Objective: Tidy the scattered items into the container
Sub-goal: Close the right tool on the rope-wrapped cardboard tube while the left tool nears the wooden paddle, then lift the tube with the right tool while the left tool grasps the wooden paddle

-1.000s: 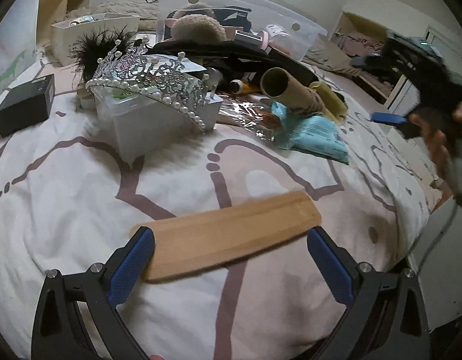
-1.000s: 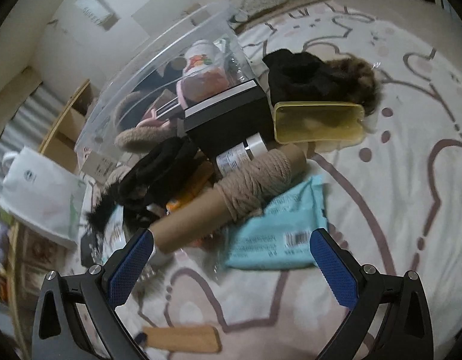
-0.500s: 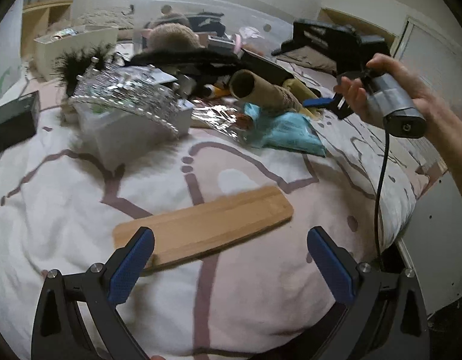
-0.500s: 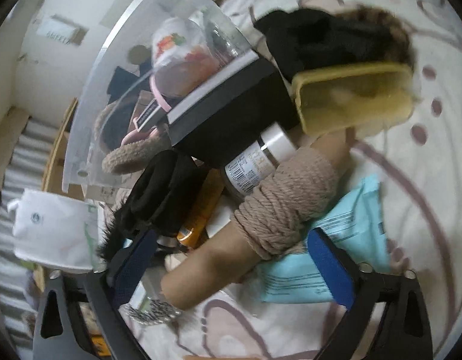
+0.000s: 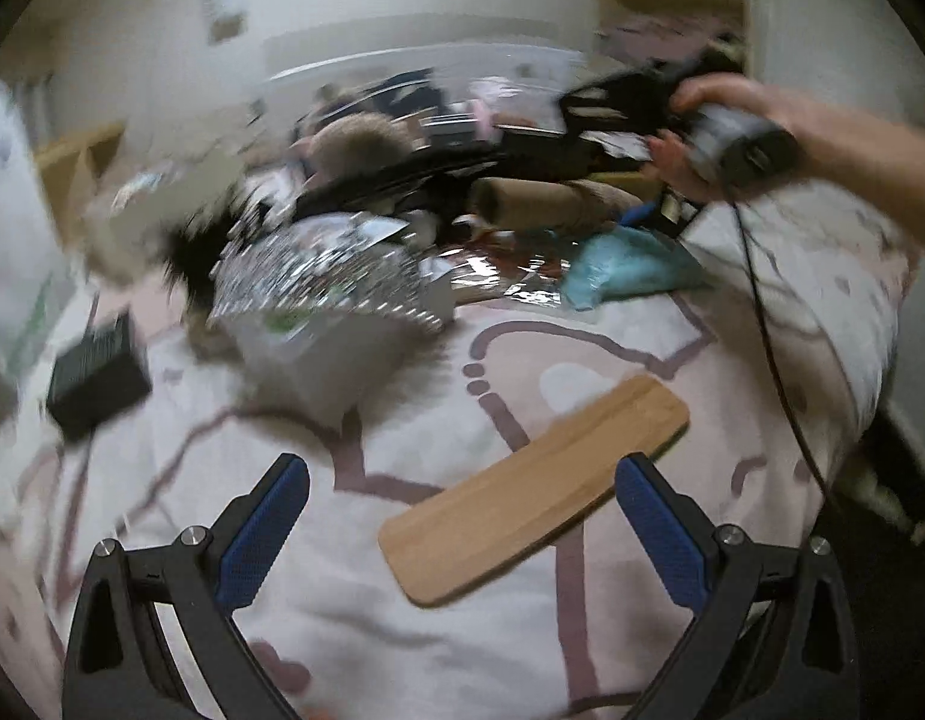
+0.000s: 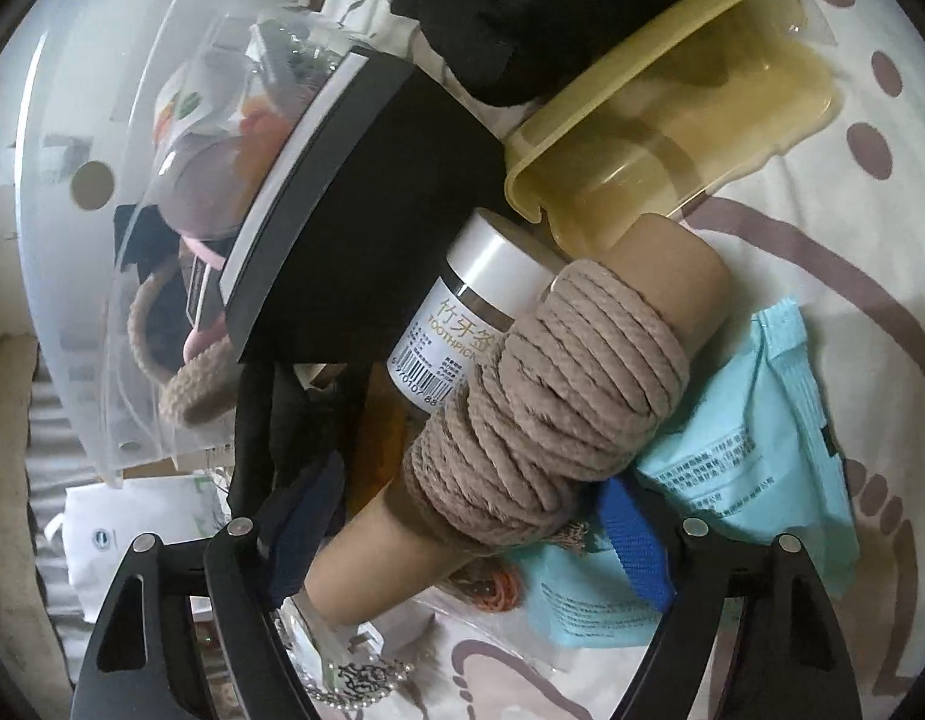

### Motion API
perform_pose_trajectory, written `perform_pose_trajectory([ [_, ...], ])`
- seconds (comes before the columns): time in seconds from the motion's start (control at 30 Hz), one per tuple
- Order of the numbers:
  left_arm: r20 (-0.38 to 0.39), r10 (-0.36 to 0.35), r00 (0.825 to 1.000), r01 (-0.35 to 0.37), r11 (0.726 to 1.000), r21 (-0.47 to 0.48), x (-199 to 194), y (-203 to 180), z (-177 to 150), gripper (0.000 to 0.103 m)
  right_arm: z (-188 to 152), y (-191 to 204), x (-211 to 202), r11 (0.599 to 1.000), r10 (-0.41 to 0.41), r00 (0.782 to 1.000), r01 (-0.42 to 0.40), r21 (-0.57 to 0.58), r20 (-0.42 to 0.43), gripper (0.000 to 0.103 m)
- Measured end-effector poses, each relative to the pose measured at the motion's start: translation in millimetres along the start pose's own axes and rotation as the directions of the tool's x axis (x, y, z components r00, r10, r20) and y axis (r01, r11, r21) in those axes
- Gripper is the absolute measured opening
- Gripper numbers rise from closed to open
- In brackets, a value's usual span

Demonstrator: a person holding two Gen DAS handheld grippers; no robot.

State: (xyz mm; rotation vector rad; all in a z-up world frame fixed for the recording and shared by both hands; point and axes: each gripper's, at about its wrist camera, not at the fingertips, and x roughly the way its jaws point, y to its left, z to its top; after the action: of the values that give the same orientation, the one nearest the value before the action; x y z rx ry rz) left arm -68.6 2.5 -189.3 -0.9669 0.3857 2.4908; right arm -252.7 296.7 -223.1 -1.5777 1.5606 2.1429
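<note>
A cardboard tube wound with beige rope lies on the pile, seen close up in the right wrist view. My right gripper straddles its lower end, and its jaws are closing, one blue pad on each side of the tube. In the left wrist view a hand holds that right gripper down at the tube. My left gripper hangs open over a flat wooden board on the bedspread, with nothing between its fingers. The clear plastic bin lies on its side behind the pile.
Around the tube lie a white toothpick bottle, a black box, a yellow tub, a teal packet and black cloth. A tiara tops a clear box; a small black box sits left. The bed edge drops at right.
My right gripper has come down onto the rope-wound tube, rolled, and its jaws have narrowed around it. The left wrist view has rolled, so the wooden board now slants.
</note>
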Motion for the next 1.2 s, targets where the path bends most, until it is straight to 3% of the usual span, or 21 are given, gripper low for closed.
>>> perform_pose_trajectory([
  [0.1,0.002,-0.036,0.999,0.036,0.998,0.054,4,-6,6,0.103,-2,2,0,1.0,-0.01,1.0,0.01,-0.016,0.002,0.082],
  [0.2,0.008,-0.05,0.999,0.049,0.991,0.123,9,-13,11,0.103,-6,1,-3,0.999,-0.023,1.0,0.023,-0.041,0.014,0.071],
  [0.4,-0.026,-0.094,0.995,0.098,0.96,0.263,28,-26,19,0.103,-11,-18,-19,0.996,0.086,0.996,-0.086,-0.012,0.019,0.058],
  [0.6,-0.121,-0.208,0.971,0.229,0.953,0.199,50,-27,26,0.103,-22,-22,-39,0.99,0.139,0.99,-0.139,-0.034,0.017,0.056],
  [0.9,-0.202,-0.207,0.957,0.238,0.961,0.142,74,-34,22,0.102,-33,-25,-95,0.97,0.225,0.974,-0.222,-0.101,0.028,0.056],
  [1.2,-0.229,-0.202,0.952,0.211,0.977,0.014,77,-34,21,0.085,-32,-29,-119,0.958,0.111,0.994,-0.102,-0.27,0.016,0.056],
])
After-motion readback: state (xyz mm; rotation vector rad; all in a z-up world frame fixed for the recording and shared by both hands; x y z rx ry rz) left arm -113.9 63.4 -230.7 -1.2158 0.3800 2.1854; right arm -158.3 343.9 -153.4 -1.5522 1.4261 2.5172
